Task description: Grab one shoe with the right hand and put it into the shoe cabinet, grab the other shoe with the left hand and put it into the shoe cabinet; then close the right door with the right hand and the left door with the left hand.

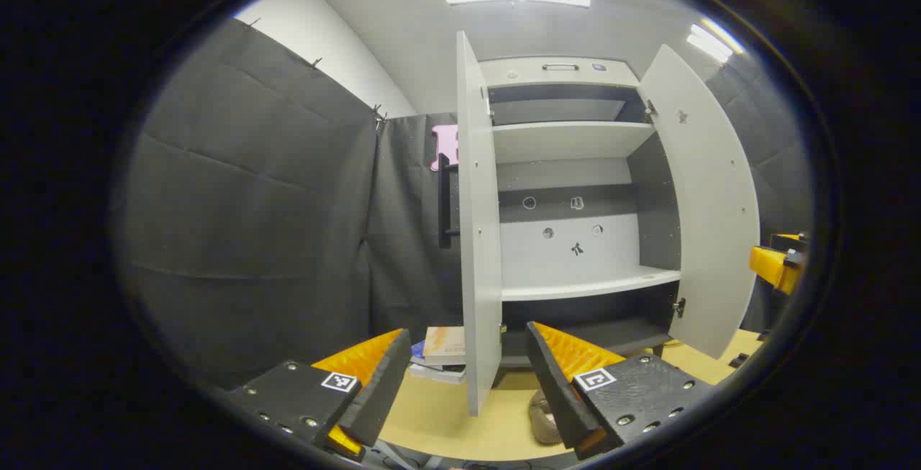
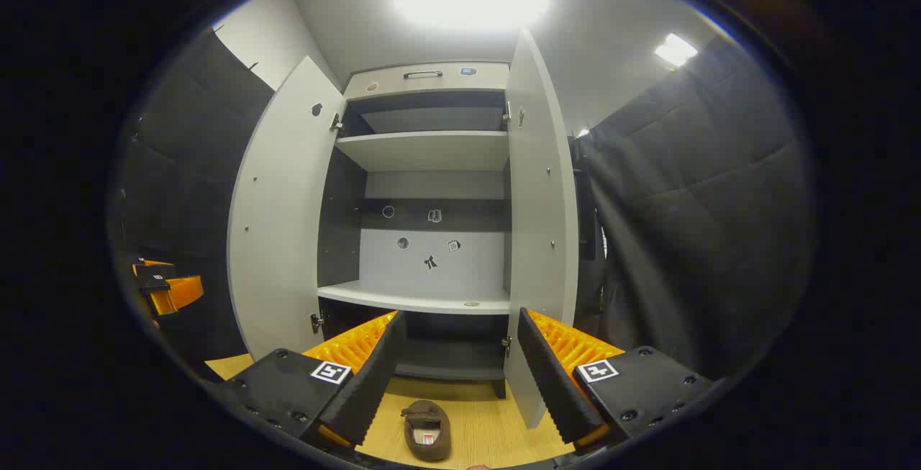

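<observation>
The shoe cabinet (image 1: pixel 568 142) (image 2: pixel 424 150) stands with both doors swung wide, its shelves bare. In the left gripper view, the left door (image 1: pixel 478 225) is edge-on just beyond my left gripper (image 1: pixel 464 376), which is open and holds nothing. A brown shoe (image 1: pixel 545 419) lies low on the wooden floor, partly hidden behind a finger. In the right gripper view, a brown shoe (image 2: pixel 427 430) lies on the floor between the fingers of my open right gripper (image 2: pixel 457 365). The right door (image 2: pixel 540 225) is edge-on ahead. The other gripper (image 2: pixel 169 290) (image 1: pixel 777 265) shows off to each side.
A stack of books (image 1: pixel 442 351) lies on the floor left of the left door. A black handle (image 1: pixel 445 200) sticks out on that door's outer face. Dark padded cloth walls (image 1: pixel 252 204) (image 2: pixel 705 225) close in both sides. Wooden floor (image 2: pixel 496 419) runs in front of the cabinet.
</observation>
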`<state>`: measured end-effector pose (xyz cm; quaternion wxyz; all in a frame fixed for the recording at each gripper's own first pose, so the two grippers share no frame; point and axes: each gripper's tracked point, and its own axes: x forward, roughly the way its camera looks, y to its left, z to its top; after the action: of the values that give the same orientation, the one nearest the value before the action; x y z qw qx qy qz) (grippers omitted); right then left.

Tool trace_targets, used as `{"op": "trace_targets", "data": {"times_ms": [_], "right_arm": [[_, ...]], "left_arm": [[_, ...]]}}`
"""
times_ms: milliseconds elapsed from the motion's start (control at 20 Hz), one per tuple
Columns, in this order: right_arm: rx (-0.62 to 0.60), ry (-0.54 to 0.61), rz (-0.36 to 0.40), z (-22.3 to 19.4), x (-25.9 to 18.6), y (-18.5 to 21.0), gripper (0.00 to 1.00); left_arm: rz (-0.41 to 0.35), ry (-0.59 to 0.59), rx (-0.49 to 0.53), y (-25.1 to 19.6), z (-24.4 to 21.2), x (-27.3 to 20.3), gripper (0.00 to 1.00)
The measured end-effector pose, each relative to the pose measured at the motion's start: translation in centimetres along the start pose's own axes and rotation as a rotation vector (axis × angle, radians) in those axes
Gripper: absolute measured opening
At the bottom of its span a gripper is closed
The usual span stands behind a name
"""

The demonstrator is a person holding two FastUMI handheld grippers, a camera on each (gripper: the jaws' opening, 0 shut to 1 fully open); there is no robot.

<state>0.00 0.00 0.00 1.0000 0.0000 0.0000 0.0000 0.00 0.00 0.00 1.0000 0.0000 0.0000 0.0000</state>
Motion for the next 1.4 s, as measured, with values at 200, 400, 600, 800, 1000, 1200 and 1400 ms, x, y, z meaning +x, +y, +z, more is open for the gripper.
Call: {"op": "trace_targets", "data": {"times_ms": [200,400,600,800,1000,1200,1400], "right_arm": [[-0.012,0.004,-0.003,-0.3,0.0,-0.4,0.98],[-0.019,0.005,-0.015,-0.7,-0.3,-1.0,0.98],[-0.012,-0.004,-0.033,-0.8,-0.5,-1.3,0.98],[-0.01,-0.003,-0.038,-1.0,-0.5,-1.5,0.98],[-0.023,0.008,-0.022,-1.3,-0.4,-1.5,0.98],[-0.01,0.037,0.014,-1.8,0.0,-1.2,0.98],[0.03,0.06,0.099,-3.8,1.4,-0.1,0.99]], "left_arm": [[-0.002,-0.001,0.014,0.0,0.1,0.0,0.93],[-0.008,0.007,-0.002,0.1,-0.2,0.2,0.92],[-0.009,0.015,-0.016,0.1,-0.3,0.1,0.92],[-0.006,0.011,0.002,0.1,-0.2,0.0,0.93],[0.006,0.014,-0.002,0.2,-0.1,-0.1,0.92],[0.024,0.006,0.008,0.4,0.0,-0.1,0.92],[0.045,-0.017,0.027,0.6,0.6,0.0,0.92]]}}
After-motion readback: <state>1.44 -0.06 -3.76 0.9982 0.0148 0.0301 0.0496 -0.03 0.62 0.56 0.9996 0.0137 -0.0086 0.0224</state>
